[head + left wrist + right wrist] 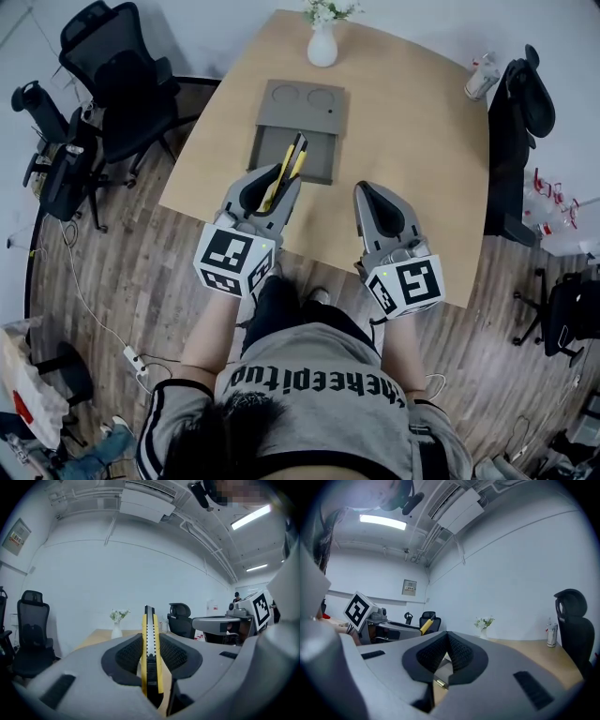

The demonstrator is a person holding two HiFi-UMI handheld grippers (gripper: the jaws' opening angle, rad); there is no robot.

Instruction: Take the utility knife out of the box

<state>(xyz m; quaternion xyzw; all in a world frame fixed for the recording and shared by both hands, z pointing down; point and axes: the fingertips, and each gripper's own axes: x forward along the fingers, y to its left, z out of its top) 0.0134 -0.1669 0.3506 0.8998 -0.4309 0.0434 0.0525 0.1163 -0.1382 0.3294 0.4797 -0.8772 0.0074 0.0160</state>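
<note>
**Claw state.** The left claw (287, 180) is pinching the yellow-and-black plastic utility knife (150, 648) by its flat sides. The knife stands edge-up between the pads, and its front end projects past the claw tips. The right claw (446, 639) is pressed together and holds nothing.

**Hazards.**
- The pads grip only the rear part of the knife. Judged from this hold, a quick swing or a slack grip could let the long front end pivot or slide out.
- The open grey rectangular box (323, 169) lies just ahead of and below the left claw. If that claw dips, the knife tip could catch the box rim and be levered loose.
- Beyond the box, the light wooden desk (412, 141) carries a white vase of flowers (322, 42) well ahead of the claw. A long forward sweep could topple it.

**Not determinable.**
- The knife's rear end is buried in the claw throat.
- Whether the blade is extended cannot be told.
- In the head view, the left claw covers the near part of the box interior.
- A small metallic item below the right claw is unclear.
</note>
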